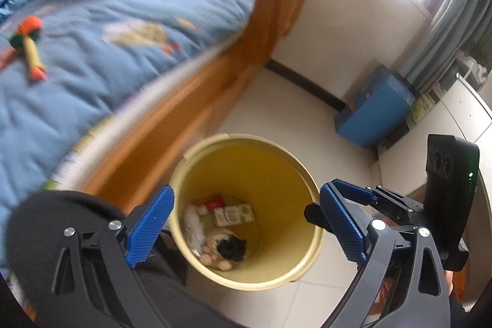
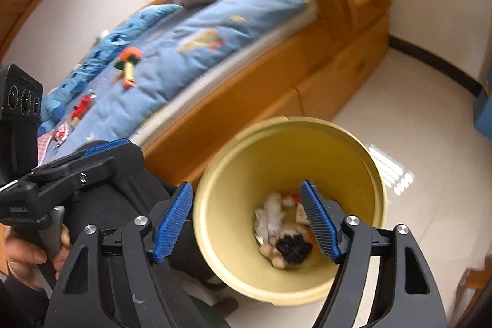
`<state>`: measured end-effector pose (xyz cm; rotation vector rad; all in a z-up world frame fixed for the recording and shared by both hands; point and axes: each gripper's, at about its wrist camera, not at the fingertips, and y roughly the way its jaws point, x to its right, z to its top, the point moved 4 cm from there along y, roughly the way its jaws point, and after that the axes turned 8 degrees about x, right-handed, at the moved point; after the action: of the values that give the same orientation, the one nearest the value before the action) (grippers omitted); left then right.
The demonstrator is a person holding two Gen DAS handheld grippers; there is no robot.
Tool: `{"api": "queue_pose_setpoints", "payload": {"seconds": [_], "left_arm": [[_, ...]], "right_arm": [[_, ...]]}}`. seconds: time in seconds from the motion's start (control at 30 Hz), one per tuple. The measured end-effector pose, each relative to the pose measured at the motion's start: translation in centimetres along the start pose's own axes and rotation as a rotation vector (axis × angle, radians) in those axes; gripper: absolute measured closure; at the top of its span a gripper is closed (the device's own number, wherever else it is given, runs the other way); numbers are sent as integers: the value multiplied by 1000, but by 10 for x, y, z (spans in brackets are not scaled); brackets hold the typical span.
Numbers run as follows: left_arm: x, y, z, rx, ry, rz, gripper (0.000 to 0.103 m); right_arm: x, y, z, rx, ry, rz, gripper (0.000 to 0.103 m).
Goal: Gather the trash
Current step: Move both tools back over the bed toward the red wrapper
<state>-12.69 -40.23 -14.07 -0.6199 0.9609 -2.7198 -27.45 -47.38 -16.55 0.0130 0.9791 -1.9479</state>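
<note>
A yellow round trash bin point(image 1: 276, 168) stands on the tiled floor beside the bed; it also shows in the right wrist view point(image 2: 276, 156). At its bottom lie several pieces of trash point(image 1: 224, 229): white tissue, small cartons, a red wrapper, a black crumpled lump; the trash shows in the right wrist view too point(image 2: 286, 232). My left gripper point(image 1: 243, 223) is open and empty above the bin. My right gripper point(image 2: 246, 220) is open and empty over the bin's mouth. The right gripper point(image 1: 323, 202) shows at the right of the left wrist view.
A wooden bed point(image 2: 323, 60) with a blue quilt point(image 1: 92, 45) runs along the bin's left. A small toy point(image 1: 29, 42) lies on the quilt. A blue box point(image 1: 375, 109) stands by the far wall. Grey curtains point(image 1: 455, 8) hang at the right.
</note>
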Motion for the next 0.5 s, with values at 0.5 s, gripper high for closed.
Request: {"api": "queue_pose_setpoints", "payload": {"seconds": [0.5], "left_arm": [[-133, -165, 33, 301, -115, 454, 4]], "right_arm": [[-176, 25, 47, 220, -382, 224, 10]]}}
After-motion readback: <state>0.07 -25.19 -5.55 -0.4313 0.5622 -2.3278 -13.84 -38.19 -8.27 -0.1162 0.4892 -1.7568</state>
